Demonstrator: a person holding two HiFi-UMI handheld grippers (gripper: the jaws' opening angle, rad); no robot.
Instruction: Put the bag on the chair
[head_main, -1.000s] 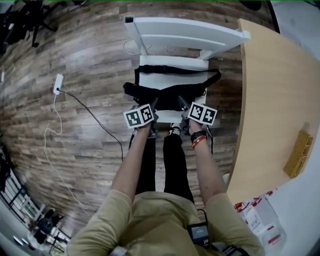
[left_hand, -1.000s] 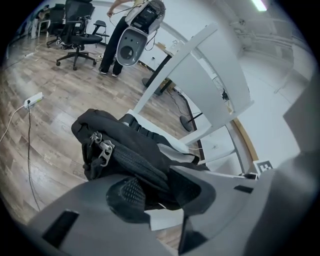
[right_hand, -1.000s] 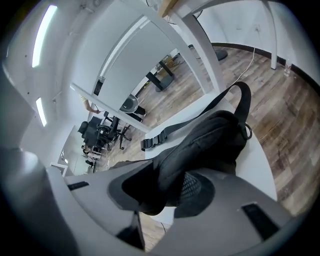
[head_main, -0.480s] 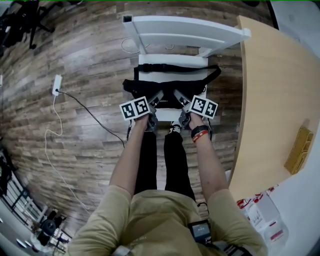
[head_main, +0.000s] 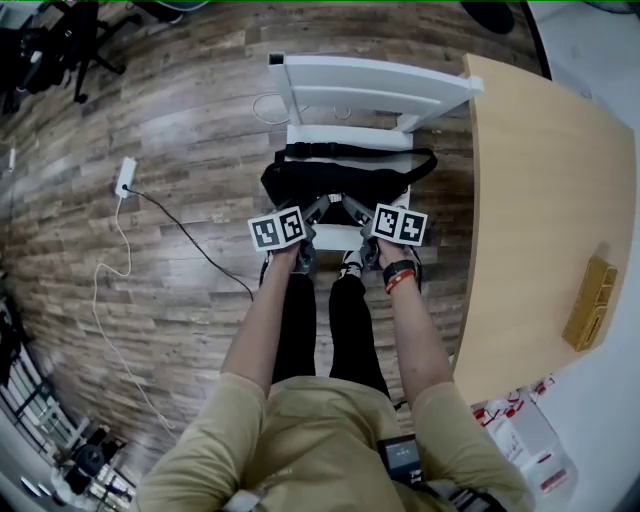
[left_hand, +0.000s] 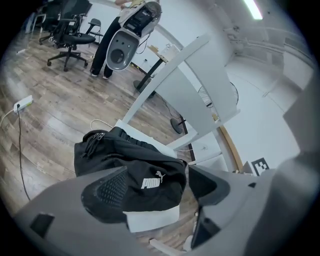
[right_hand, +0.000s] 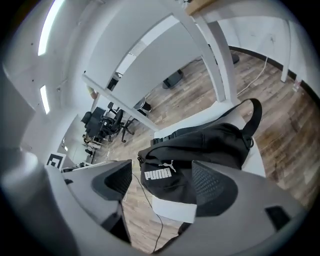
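While just beyond both parted jaws, bag (head_main: 335, 185) on chair (head_main: 370, 80)

the bag (head_main: 335, 185) lies on the seat of the chair (head_main: 370, 75), its strap on the side toward the chair's back at 12 o'clock. the table (head_main: 540, 200) stands at 3 o'clock of the chair, with a box (head_main: 588, 302) on it. at 9 o'clock a power strip (head_main: 126, 175) lies on the floor (head_main: 180, 100).

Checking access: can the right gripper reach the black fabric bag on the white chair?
Likely yes: right gripper, fingers just opened and empty, faces the black fabric bag with nothing in between.
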